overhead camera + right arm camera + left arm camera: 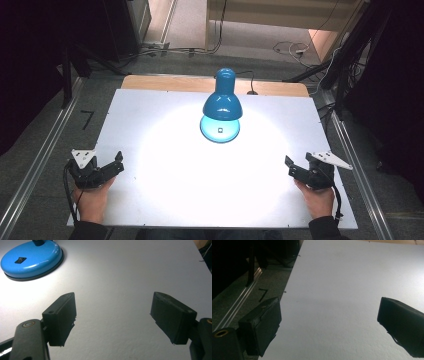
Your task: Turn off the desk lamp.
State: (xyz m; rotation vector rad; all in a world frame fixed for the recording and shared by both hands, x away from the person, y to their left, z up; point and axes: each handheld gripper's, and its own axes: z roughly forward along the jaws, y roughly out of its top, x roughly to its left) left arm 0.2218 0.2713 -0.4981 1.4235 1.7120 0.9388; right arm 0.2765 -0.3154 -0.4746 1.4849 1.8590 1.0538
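I hold both tongs wide and empty at the surface's (150, 210) near corners: left tongs (111, 167), right tongs (296, 167). The lit blue lamp (222, 102) stands centred at the far edge, about equally distant from each.

lamp base (31, 260) cropped at edge

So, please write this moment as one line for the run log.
left claw: open, empty | right claw: open, empty | lamp: lit, far centre of table, untouched
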